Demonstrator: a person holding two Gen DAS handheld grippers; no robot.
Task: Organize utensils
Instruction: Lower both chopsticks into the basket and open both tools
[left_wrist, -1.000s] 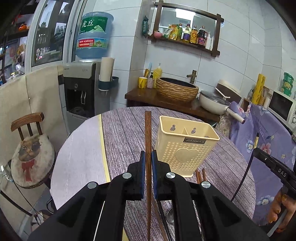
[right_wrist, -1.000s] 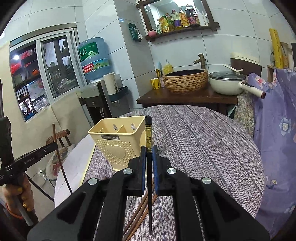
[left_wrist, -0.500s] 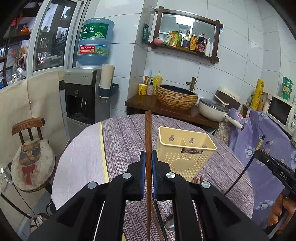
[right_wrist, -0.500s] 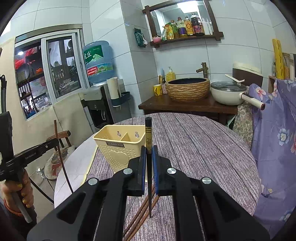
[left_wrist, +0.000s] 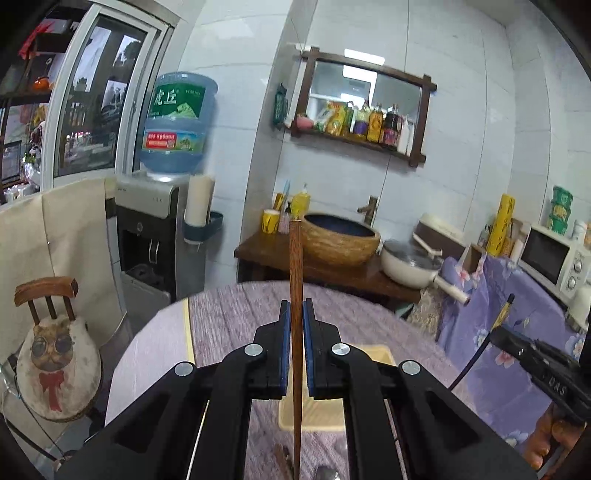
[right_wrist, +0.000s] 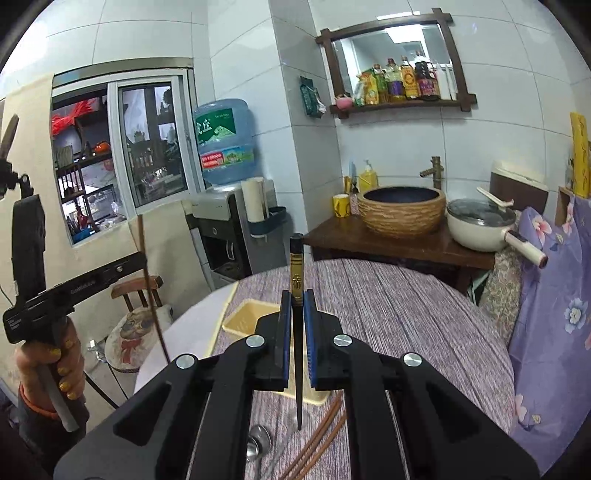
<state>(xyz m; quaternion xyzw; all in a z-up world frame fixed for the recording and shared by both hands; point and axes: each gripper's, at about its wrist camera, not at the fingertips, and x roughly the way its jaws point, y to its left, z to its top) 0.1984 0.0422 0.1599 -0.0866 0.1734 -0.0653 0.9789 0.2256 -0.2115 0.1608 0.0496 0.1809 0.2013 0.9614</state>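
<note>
I am clamping a brown wooden chopstick (left_wrist: 295, 280) upright in my left gripper (left_wrist: 294, 321), above the round table (left_wrist: 236, 321), while the yellow utensil basket (right_wrist: 242, 319) is sitting just below and ahead of both grippers. To its right, my right gripper (right_wrist: 296, 314) is pinching a black chopstick (right_wrist: 296, 266) with a gold band, its tip hanging over loose chopsticks (right_wrist: 321, 435) and a spoon (right_wrist: 256, 439).

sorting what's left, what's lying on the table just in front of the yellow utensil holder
In the right wrist view, brown chopsticks and a metal spoon lie before the yellow utensil holder; the gripper hides the rest.
</note>
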